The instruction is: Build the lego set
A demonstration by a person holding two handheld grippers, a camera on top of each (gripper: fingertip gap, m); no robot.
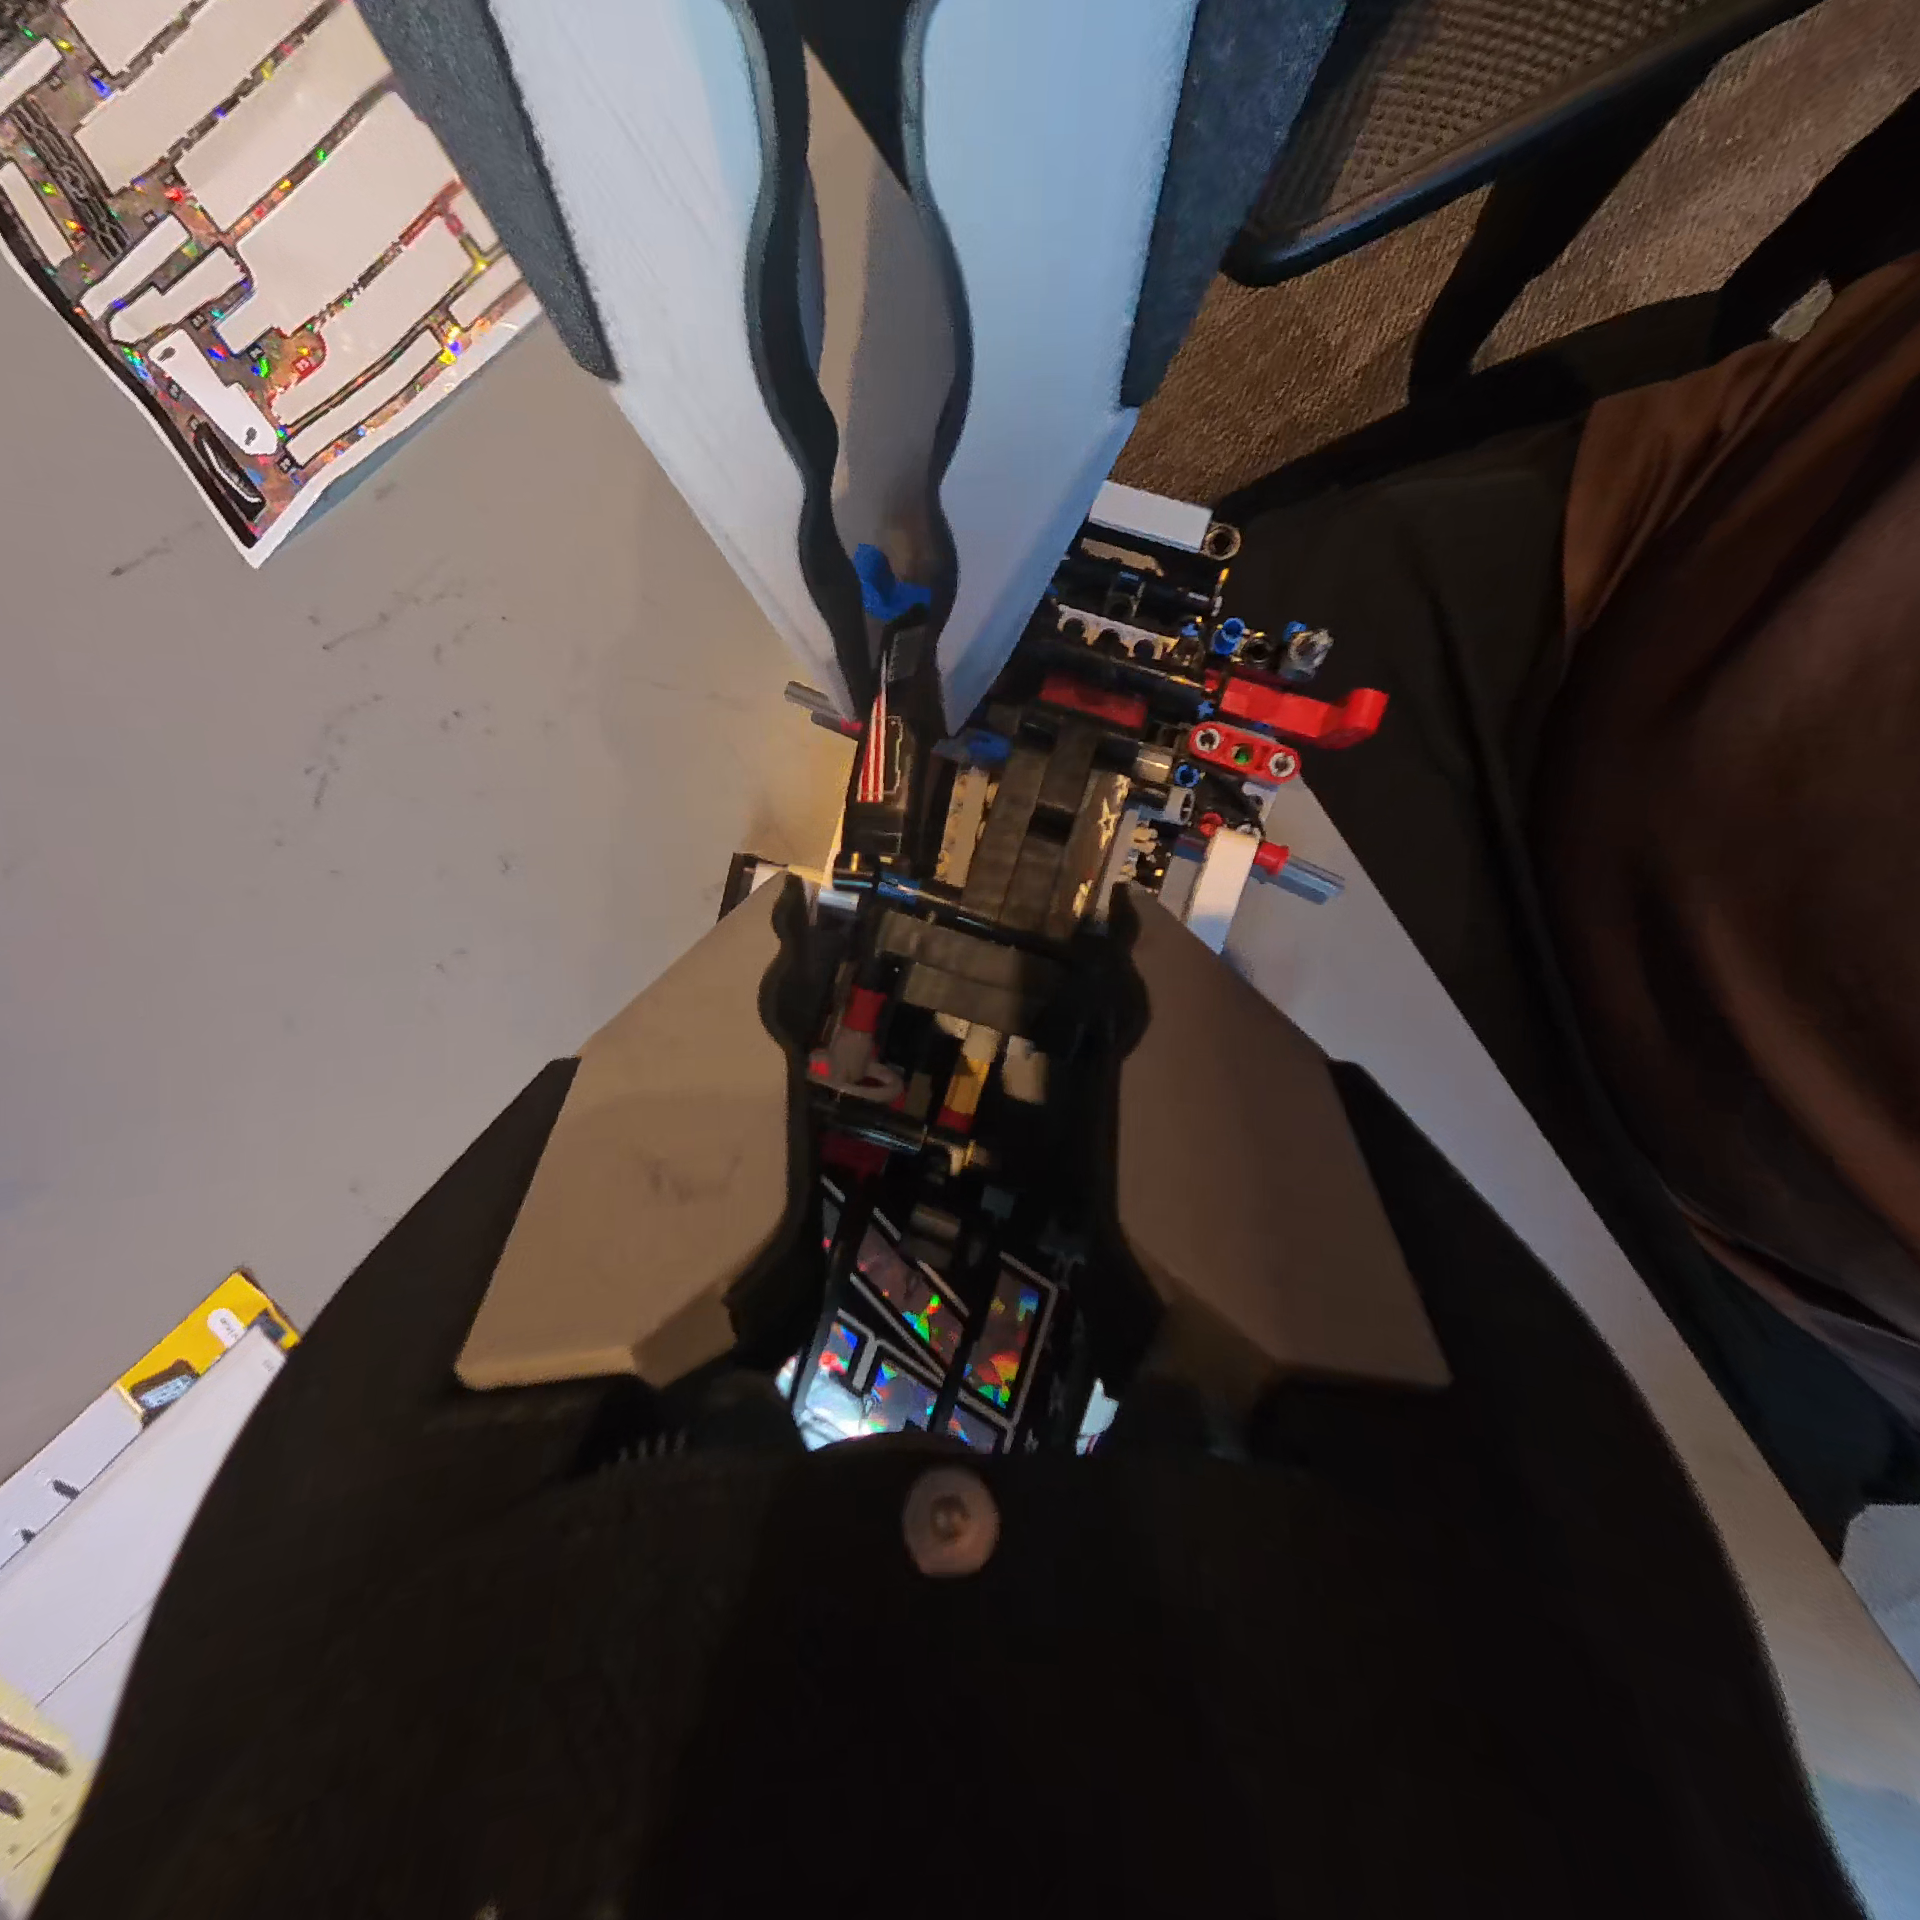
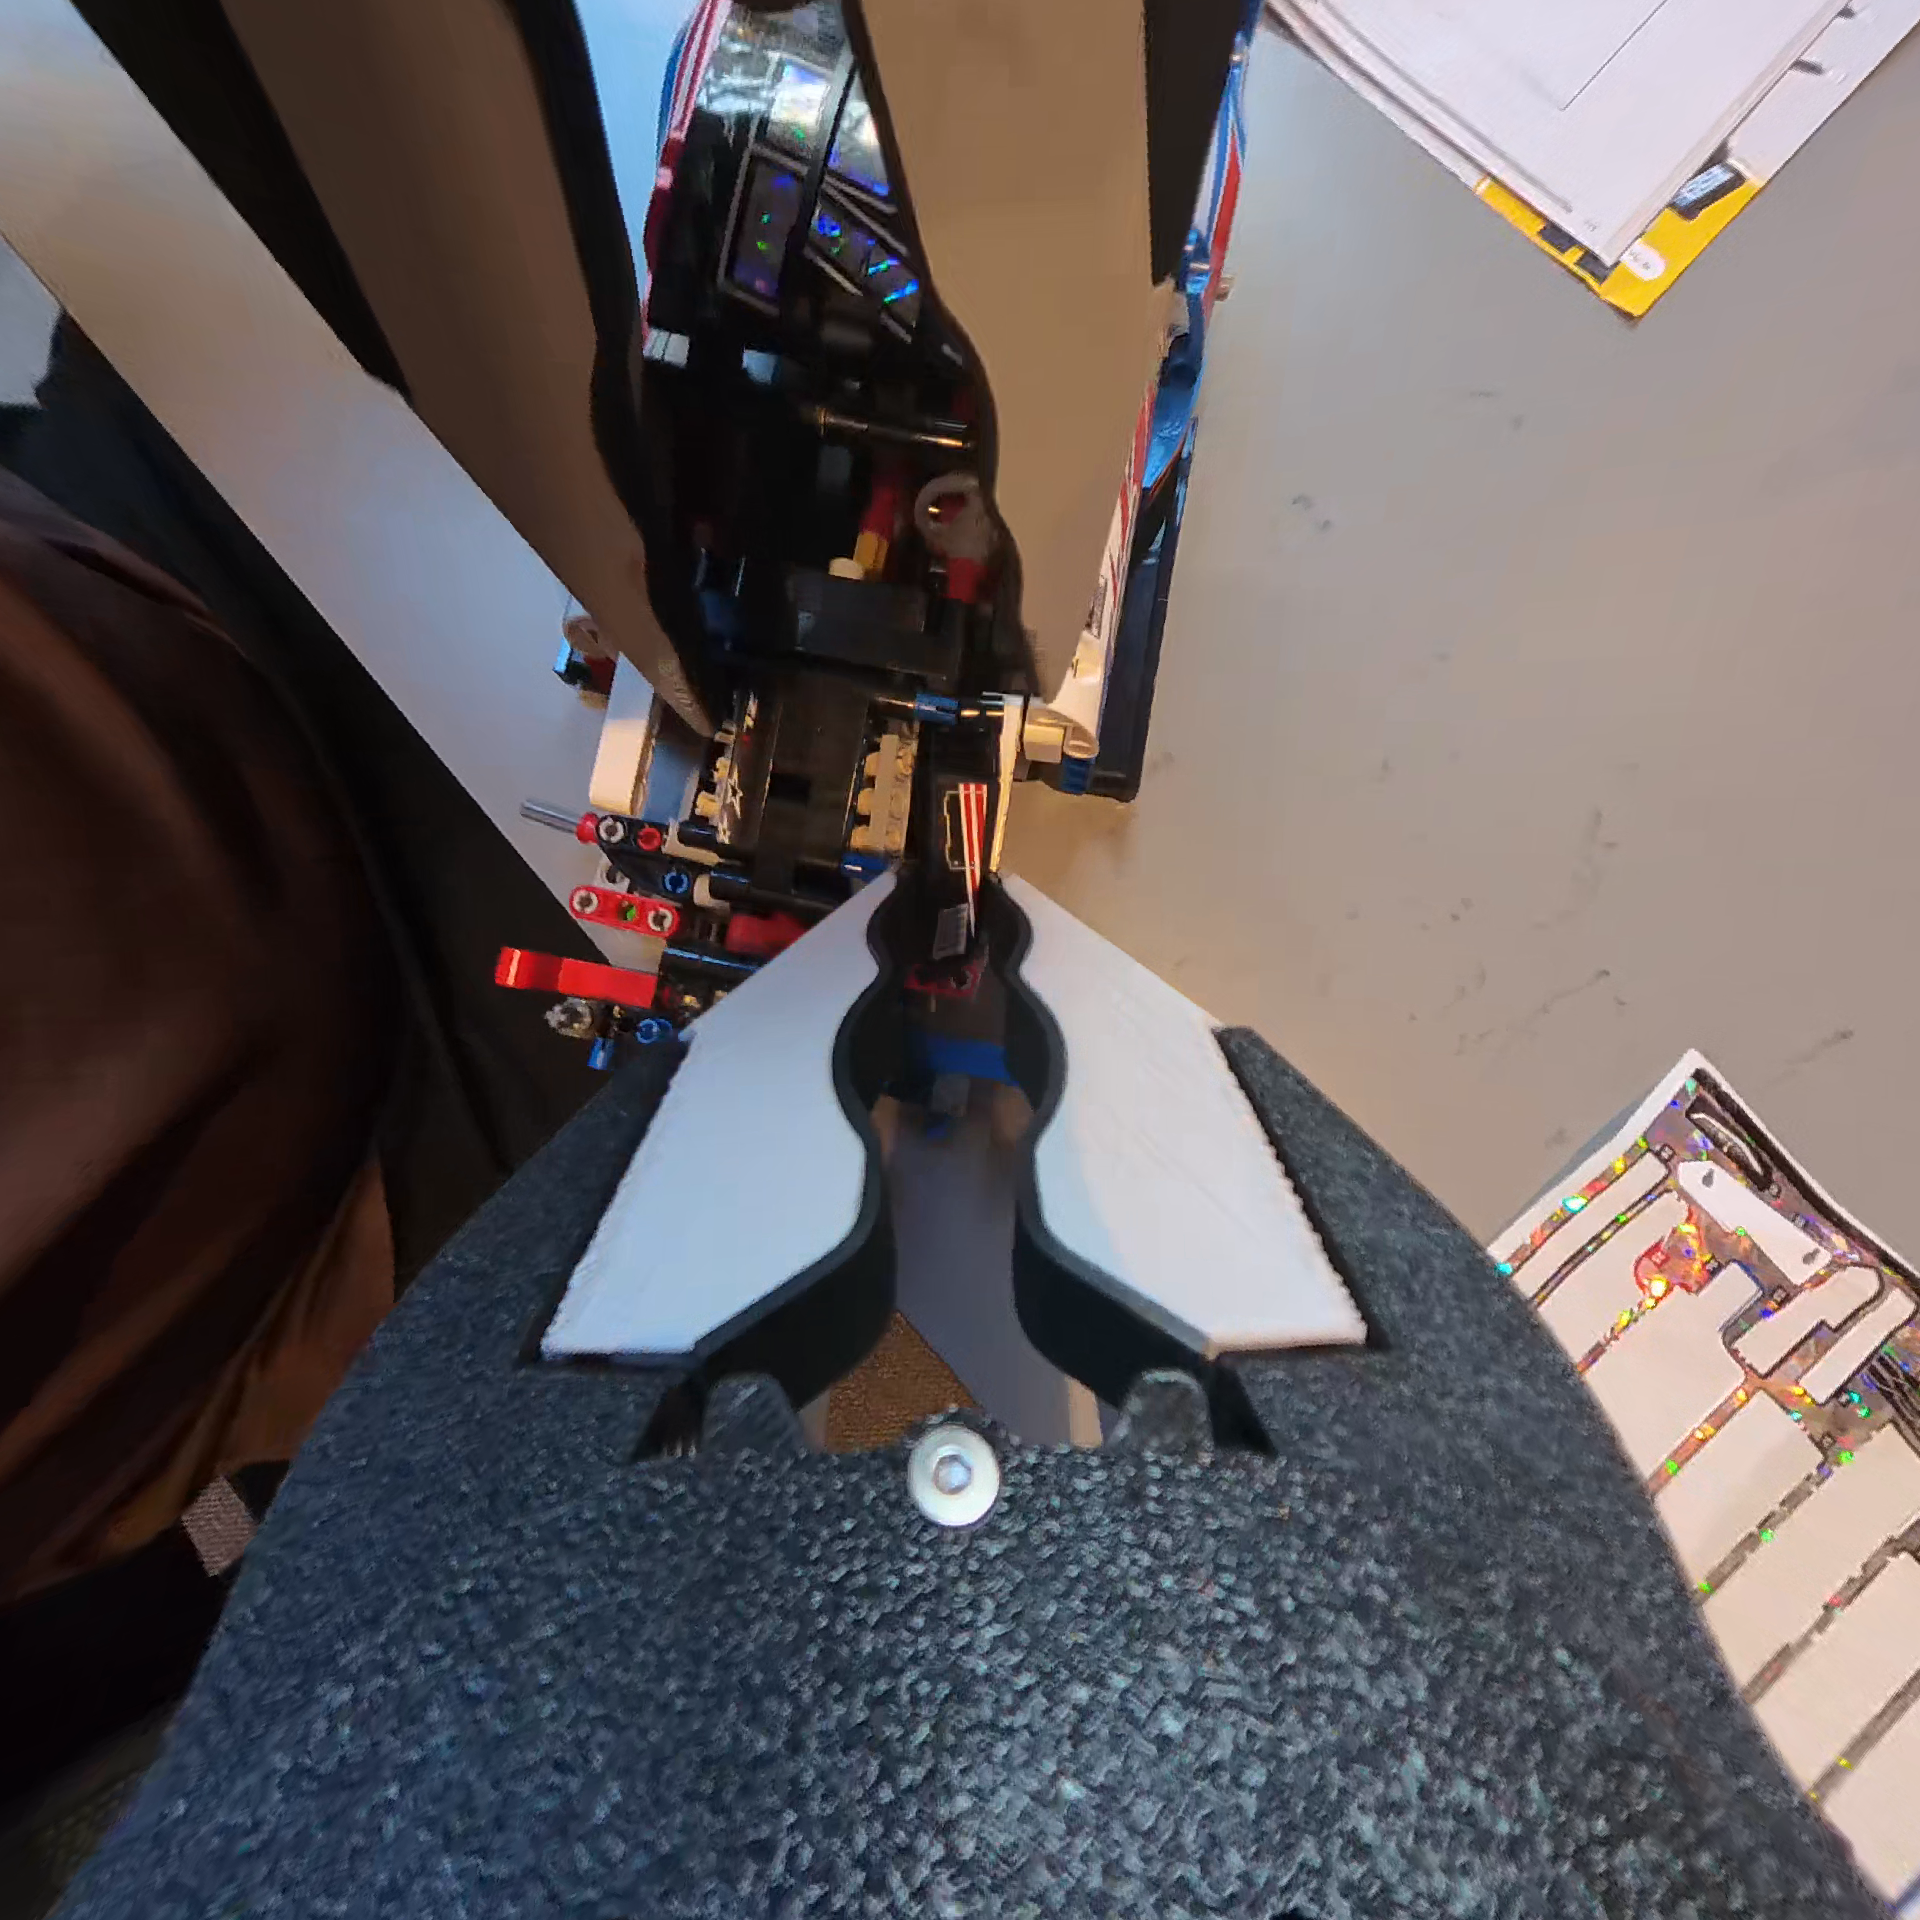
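A partly built Lego car [image 1: 1039,821], black with red, blue and white parts, is held over the grey table near its edge. My left gripper [image 1: 954,904], with tan fingers, is shut on the car's body from both sides; it also shows in the right wrist view [image 2: 873,696] around the car [image 2: 810,769]. My right gripper [image 2: 948,894], with white fingers, is shut on a small black piece with a red-and-white striped sticker [image 2: 961,831] and blue pins. That piece [image 1: 883,748] sits against the car's side, with the right gripper [image 1: 902,707] coming from the opposite end.
A holographic sticker sheet [image 1: 260,208] lies on the table [image 1: 312,831]; it also shows in the right wrist view [image 2: 1766,1403]. A yellow-edged instruction booklet [image 2: 1558,125] lies farther off. A person in a brown top [image 1: 1714,831] sits at the table edge, a chair [image 1: 1455,156] behind. Only a small space, under 4 cm, lies between the two pairs of fingers.
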